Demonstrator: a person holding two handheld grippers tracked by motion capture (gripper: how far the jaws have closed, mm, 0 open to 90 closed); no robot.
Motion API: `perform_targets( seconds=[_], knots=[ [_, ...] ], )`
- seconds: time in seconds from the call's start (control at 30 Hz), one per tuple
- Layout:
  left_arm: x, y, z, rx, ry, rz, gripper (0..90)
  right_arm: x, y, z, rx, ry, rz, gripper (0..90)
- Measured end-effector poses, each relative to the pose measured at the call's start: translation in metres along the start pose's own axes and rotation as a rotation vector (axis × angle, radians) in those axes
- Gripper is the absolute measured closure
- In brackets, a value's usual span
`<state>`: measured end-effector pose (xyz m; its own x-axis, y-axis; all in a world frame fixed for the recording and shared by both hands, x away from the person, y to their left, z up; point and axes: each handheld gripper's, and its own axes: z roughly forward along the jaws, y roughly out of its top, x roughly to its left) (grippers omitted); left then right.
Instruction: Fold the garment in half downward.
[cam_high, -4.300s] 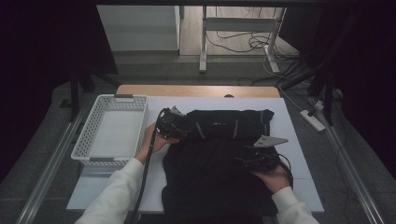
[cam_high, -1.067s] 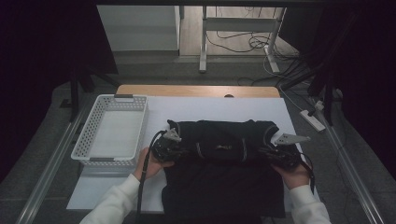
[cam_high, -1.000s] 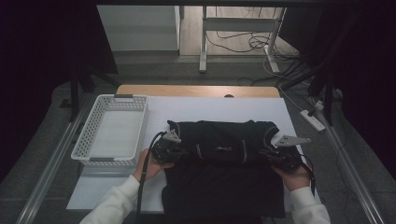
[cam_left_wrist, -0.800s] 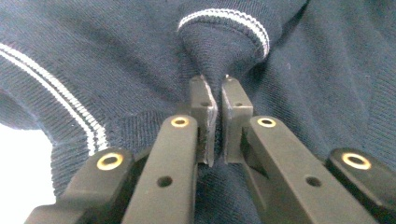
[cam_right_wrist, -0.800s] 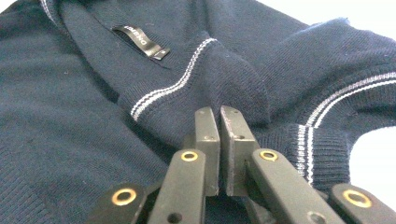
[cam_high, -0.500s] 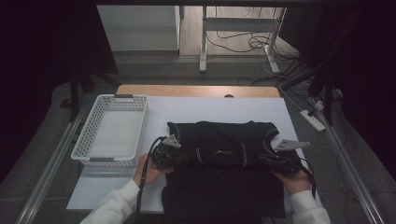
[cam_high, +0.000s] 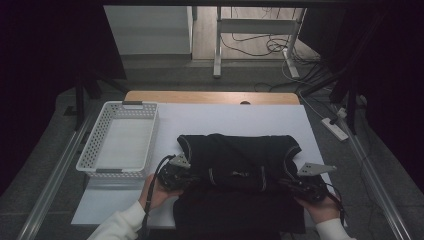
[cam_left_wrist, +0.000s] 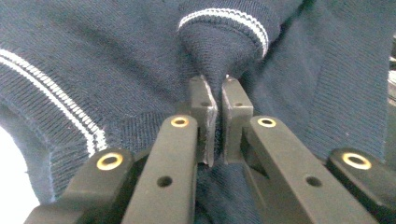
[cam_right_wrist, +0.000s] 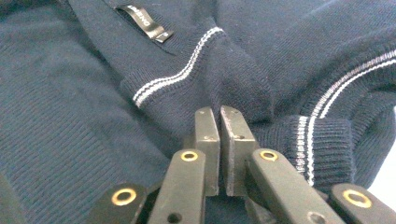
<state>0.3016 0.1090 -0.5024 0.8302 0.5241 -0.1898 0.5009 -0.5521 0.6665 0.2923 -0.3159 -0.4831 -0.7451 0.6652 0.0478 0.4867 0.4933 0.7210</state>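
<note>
Below, white tabletop (cam_high: 240, 120) amid dark room; both claws clamped on navy sweater (cam_high: 235, 160).

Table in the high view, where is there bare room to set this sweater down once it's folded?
Free: the white table top between the sweater and the far wooden edge; the basket, which looks empty; a smaller patch at the near left corner below the basket. Crowded: the near middle, where the left gripper and right gripper pinch the sweater.
</note>
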Motion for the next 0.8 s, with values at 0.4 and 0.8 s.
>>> perform_targets(
  seconds=[0.4, 0.8],
  knots=[
    [-0.018, -0.01, -0.004, 0.013, -0.026, 0.021, 84.1, 0.021, -0.019, -0.019, -0.008, 0.02, 0.003, 86.2],
    [-0.024, -0.007, -0.002, -0.004, -0.013, -0.005, 36.8, 0.027, -0.01, -0.011, -0.046, -0.015, 0.015, 44.1]
  ],
)
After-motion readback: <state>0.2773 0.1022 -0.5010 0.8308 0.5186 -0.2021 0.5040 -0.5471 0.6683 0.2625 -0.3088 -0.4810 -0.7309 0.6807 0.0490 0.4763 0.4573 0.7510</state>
